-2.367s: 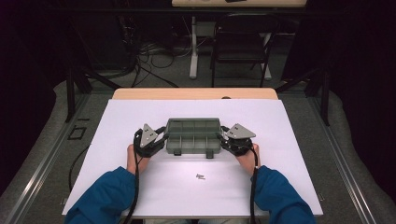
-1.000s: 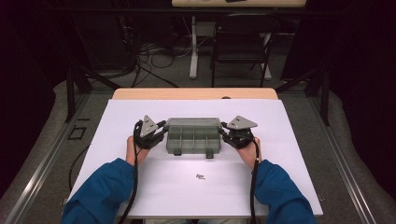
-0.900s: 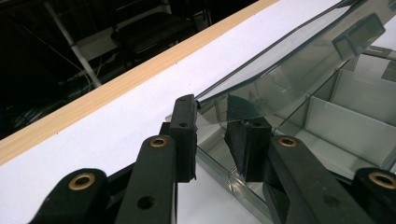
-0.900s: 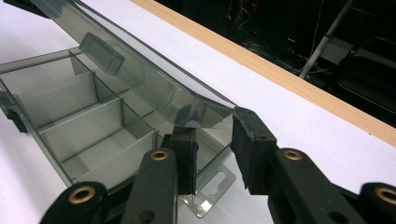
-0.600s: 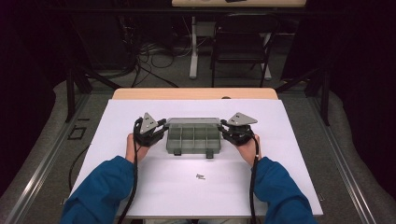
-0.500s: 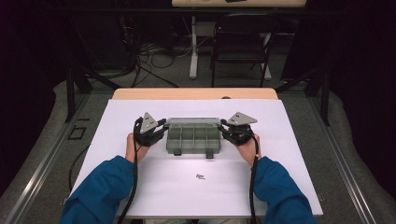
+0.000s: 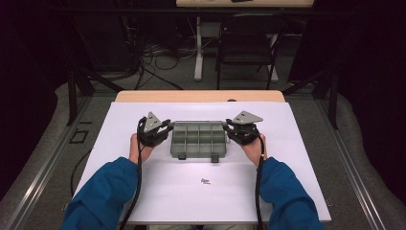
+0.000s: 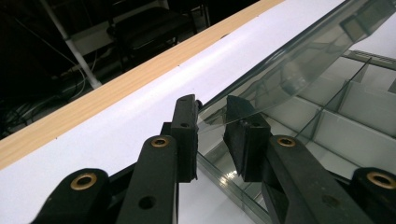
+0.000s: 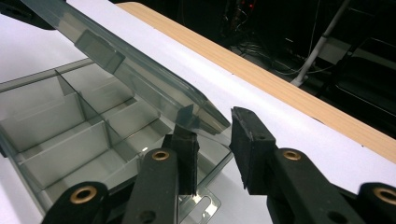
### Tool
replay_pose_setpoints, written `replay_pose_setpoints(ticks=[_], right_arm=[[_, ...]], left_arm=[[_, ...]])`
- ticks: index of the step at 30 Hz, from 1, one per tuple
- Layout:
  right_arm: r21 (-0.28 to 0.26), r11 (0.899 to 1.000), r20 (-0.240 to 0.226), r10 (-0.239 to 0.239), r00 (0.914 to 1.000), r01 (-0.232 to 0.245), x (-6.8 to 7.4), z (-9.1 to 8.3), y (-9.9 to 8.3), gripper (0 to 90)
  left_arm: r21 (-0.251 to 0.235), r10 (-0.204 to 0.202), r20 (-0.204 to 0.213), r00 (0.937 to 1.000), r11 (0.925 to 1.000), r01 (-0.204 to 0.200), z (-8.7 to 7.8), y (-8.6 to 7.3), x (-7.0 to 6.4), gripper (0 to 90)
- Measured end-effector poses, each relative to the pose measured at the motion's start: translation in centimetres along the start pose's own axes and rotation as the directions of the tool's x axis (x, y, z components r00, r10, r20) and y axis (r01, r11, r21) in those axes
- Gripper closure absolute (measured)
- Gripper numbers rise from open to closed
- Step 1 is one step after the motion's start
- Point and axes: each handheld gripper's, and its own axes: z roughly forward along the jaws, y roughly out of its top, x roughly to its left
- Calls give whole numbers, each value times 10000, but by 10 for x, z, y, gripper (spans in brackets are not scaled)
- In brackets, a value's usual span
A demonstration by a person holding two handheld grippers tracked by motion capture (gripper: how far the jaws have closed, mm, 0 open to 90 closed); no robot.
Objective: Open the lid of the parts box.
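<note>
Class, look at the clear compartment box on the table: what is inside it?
The compartment box has only bare dividers and see-through floors in the cells that show. Its raised lid and both grippers' black jaws cover the end cells.

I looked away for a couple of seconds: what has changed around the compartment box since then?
Both hands shifted slightly away from the person, and the left gripper and right gripper now straddle the raised clear lid at its two ends, jaws apart. The compartment box and the small dark part stayed put.

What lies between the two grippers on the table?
In the high view, the grey compartment box lies between the left gripper and the right gripper.
</note>
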Motion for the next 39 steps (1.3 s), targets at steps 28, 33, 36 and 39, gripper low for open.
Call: replay_pose_setpoints(ticks=[28, 33, 36, 39], right_arm=[[165, 9979, 389, 620, 9973, -627, -15, 20, 8, 781], [163, 9974, 492, 697, 9964, -706, -16, 22, 9, 799], [149, 9966, 607, 800, 9949, -810, -17, 25, 9, 806], [255, 9965, 666, 780, 9947, -798, -17, 27, 8, 813]], left_arm=[[240, -404, -135, 9991, 9989, 407, 18, 11, 17, 796], [214, -475, -210, 9987, 9986, 479, 20, 13, 19, 798], [233, -488, -247, 9985, 9985, 494, 23, 13, 20, 799], [271, -457, -291, 9985, 9986, 465, 25, 13, 21, 800]])
